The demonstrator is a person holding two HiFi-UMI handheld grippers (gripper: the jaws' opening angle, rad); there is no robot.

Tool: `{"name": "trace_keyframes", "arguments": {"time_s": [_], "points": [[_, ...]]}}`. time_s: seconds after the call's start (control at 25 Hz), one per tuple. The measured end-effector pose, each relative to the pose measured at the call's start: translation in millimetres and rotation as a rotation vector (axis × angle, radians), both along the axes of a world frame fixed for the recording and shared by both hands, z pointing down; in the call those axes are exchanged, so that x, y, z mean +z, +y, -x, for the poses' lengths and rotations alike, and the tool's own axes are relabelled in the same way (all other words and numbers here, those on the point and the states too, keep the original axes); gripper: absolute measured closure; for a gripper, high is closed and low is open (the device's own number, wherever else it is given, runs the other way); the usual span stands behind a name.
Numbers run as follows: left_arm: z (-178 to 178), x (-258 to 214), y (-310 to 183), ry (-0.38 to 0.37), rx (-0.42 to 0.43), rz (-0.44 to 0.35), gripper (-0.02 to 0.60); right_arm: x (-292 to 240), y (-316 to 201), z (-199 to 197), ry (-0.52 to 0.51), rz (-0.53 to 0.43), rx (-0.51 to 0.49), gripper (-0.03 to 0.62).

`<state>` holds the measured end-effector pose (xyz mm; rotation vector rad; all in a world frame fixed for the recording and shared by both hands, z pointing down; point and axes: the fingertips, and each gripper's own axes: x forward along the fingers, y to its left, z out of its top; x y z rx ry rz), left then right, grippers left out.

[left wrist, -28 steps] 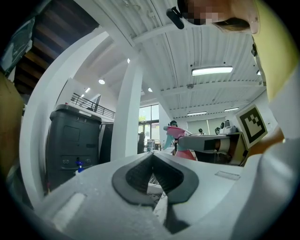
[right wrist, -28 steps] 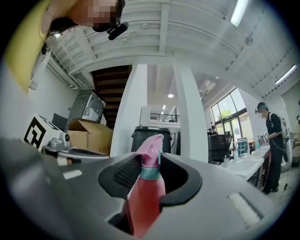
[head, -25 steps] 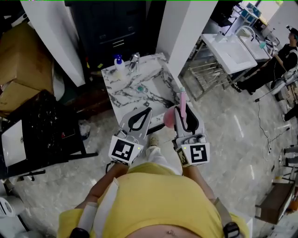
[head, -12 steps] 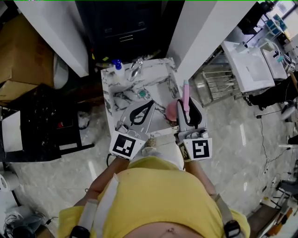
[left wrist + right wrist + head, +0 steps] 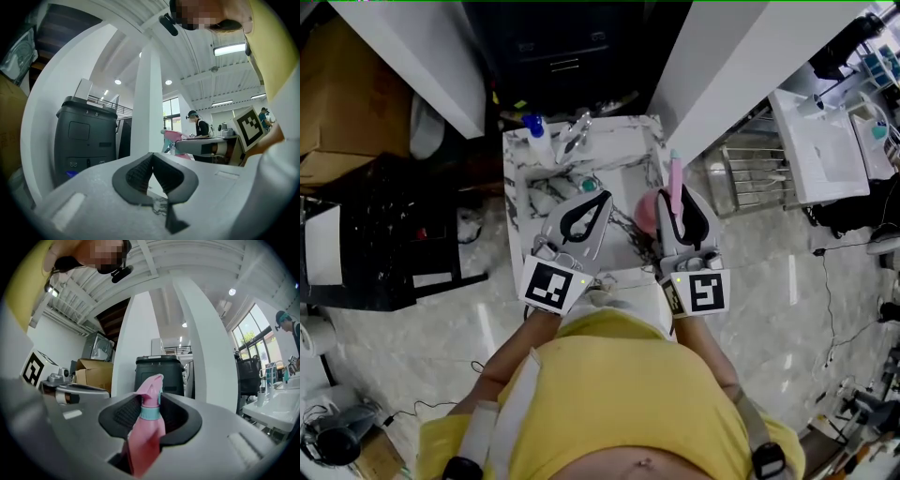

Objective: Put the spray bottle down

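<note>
Over the last second both arms have come forward. The right hand-held gripper (image 5: 677,201), jaws clamped on the neck of the pink spray bottle (image 5: 147,423), is now over the near edge of the marble desk (image 5: 521,192). The left hand-held gripper (image 5: 601,195) is alongside it, closed and empty. The bottle looks nearly in place to set down.

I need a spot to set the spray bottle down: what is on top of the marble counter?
A blue-capped bottle and a faucet stand at the far edge of the marble counter. The left gripper and the right gripper with the spray bottle hide its near part.
</note>
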<state>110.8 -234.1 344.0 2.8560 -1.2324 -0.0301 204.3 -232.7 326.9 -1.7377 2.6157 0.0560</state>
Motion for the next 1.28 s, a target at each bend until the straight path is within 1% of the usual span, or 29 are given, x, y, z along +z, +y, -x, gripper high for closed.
{"name": "trace_keyframes", "arguments": {"time_s": [0.2,0.28,0.36,0.48,0.72,0.8,0.96,1.08,1.28], "points": [[1,4,-10,-0.023,-0.01,0.011,0.575,11,-17,-2,-0.002,0.0,-0.009,0.468],[2,3,-17,-0.03,-0.01,0.001,0.575,11,-26,0,-0.012,-0.007,-0.007,0.468],[1,3,-21,-0.04,-0.001,-0.021,0.575,12,-33,2,-0.001,-0.02,-0.006,0.47],[2,6,-29,-0.051,0.007,-0.017,0.575,17,-44,8,0.022,-0.026,-0.013,0.468],[0,16,-58,-0.07,0.024,-0.016,0.575,35,-77,15,0.019,-0.015,-0.035,0.468],[0,24,-67,-0.076,0.029,-0.007,0.575,42,-87,17,0.008,-0.013,-0.041,0.468],[0,44,-85,-0.065,0.036,0.043,0.575,57,-112,21,0.025,-0.012,-0.047,0.468],[1,55,-98,-0.069,0.037,0.05,0.575,68,-130,25,0.04,-0.029,-0.064,0.468],[4,73,-117,-0.07,0.027,0.075,0.575,89,-154,30,0.053,-0.028,-0.075,0.468]]}}
